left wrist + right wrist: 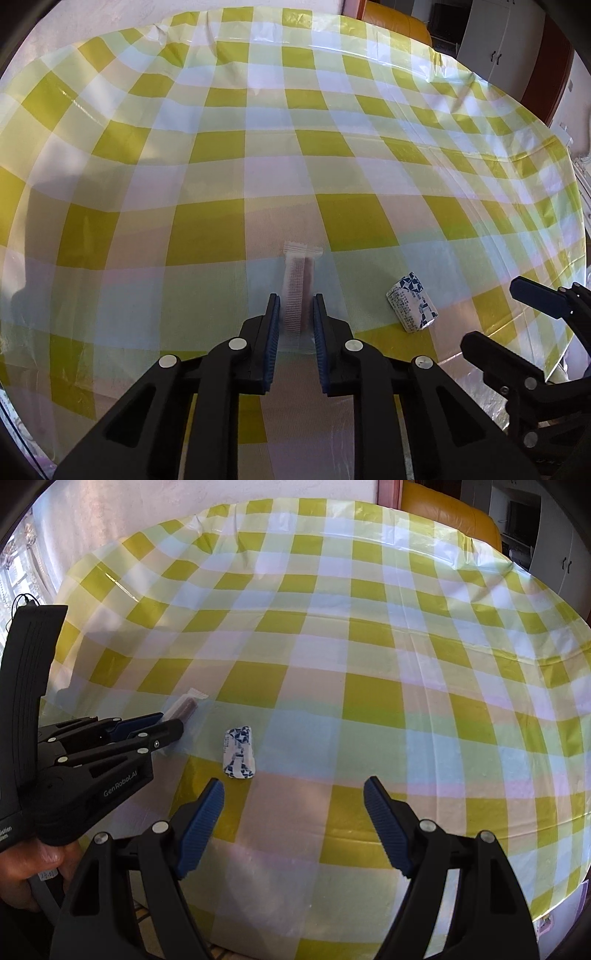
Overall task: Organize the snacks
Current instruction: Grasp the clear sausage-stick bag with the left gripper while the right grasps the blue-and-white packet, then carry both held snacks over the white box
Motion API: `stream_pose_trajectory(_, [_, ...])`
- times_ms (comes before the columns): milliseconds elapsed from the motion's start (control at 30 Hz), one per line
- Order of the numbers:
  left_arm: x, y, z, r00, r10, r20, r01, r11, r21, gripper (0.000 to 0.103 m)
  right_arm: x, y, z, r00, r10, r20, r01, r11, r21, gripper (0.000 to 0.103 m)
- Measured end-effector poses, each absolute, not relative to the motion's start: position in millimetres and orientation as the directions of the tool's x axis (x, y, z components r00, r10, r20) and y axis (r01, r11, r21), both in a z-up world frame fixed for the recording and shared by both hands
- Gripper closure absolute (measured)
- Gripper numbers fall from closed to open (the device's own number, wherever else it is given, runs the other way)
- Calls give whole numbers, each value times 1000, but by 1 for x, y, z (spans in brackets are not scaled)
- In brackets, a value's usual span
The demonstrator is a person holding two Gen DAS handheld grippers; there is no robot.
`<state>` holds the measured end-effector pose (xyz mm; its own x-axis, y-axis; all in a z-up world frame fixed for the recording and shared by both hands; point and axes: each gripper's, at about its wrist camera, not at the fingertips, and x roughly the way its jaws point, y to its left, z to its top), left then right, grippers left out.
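Snack stick (298, 291) lies on the checked desk (354, 221), clamped in the left tool (295, 306). Right of it lies a blue-white packet (239, 752); only the right view shows the right tool (293, 794) gaping, empty.

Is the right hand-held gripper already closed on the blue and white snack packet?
No, the right hand-held gripper stands open above the cloth, and the blue and white snack packet lies untouched beyond its fingertips.

Wide bare tablecloth (369, 686) beyond — only blue-white packet (239, 755) and clear-wrapped bar (298, 291) near the front edge.
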<state>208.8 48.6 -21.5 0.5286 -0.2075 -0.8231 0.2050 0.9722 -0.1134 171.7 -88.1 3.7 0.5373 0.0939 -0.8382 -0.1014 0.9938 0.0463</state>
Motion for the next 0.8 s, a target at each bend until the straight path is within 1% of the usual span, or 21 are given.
stream_pose_trajectory(167, [204, 71, -20, 542, -222, -811, 116, 975, -189, 86, 188, -72, -6, 527, 97, -844, -118, 992, 41, 26])
stream_pose_trajectory(200, [203, 73, -19, 547, -223, -807, 106, 974, -198, 86, 191, -69, -8, 523, 93, -847, -122, 992, 33, 33])
stream_pose_trajectory(233, [202, 75, -18, 552, -223, -803, 99, 974, -202, 86, 193, -66, -10, 518, 92, -850, -128, 991, 29, 36])
stream_pose_trajectory(267, [201, 76, -18, 557, -222, -800, 96, 974, -204, 86, 195, -64, -12, 514, 91, -853, -132, 991, 26, 37])
stream_pose_trajectory(333, [200, 76, -16, 563, -227, -795, 94, 973, -212, 86, 200, -62, -17, 504, 84, -860, -128, 992, 22, 43])
stream_pose_trajectory(467, [198, 77, -14, 572, -235, -786, 96, 971, -221, 86, 205, -60, -22, 502, 73, -862, -117, 993, 16, 47])
stream_pose_trajectory(567, [196, 79, -13, 578, -243, -779, 95, 968, -231, 86, 205, -57, -21, 508, 82, -857, -133, 991, 16, 56])
stream_pose_trajectory(633, [194, 78, -11, 580, -250, -776, 98, 966, -238, 86, 204, -53, -21, 510, 93, -855, -155, 988, 15, 69])
stream_pose_trajectory(667, [193, 77, -10, 580, -253, -774, 100, 965, -241, 86, 203, -51, -20, 510, 99, -854, -166, 986, 15, 72])
stream_pose_trajectory(733, [191, 75, -8, 583, -261, -769, 106, 963, -247, 86, 202, -47, -20, 511, 110, -853, -187, 982, 14, 83])
stream_pose_trajectory(800, [188, 73, -6, 587, -268, -764, 111, 961, -251, 86, 202, -47, -20, 512, 109, -852, -187, 982, 12, 83])
